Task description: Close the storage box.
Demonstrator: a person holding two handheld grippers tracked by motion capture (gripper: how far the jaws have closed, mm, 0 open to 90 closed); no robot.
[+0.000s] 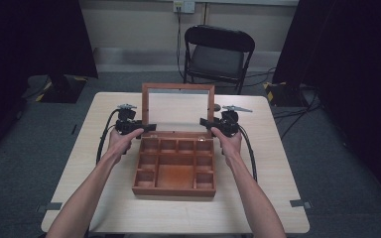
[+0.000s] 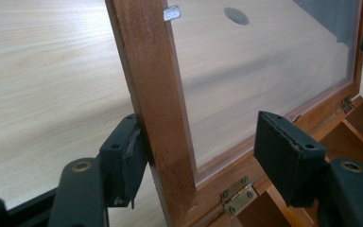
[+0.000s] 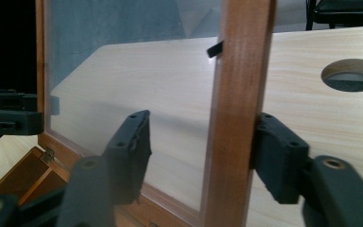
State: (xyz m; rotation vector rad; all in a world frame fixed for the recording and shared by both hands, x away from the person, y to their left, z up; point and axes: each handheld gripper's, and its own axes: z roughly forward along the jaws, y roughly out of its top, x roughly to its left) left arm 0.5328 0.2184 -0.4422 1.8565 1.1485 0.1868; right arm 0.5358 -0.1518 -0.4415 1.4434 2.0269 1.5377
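Standing open near the middle of the table (image 1: 104,148): one wooden box (image 1: 174,171), its tray split into small compartments along the sides and one larger bay in the middle, all bare wood. The lid (image 1: 178,89), a wooden frame around a clear pane, stands roughly upright at the far edge of the box, joined by small brass hinges (image 2: 238,194).

Left tongs (image 1: 146,128): at the lid's left upright. In the left gripper view the outer pad sits against the outside face of the wooden upright (image 2: 158,113), while the inner pad stands off from the pane with a clear gap; jaws spread, not pinching.

Right tongs (image 1: 204,121): at the lid's right upright (image 3: 236,113). In the right gripper view the outer pad lies against or just beside the wood, the inner pad apart from the pane; jaws likewise spread around the upright.

Both held by bare hands, forearms entering from the near edge.

Behind the table: one black folding chair (image 1: 217,52), dark curtains at both sides, grey carpet.
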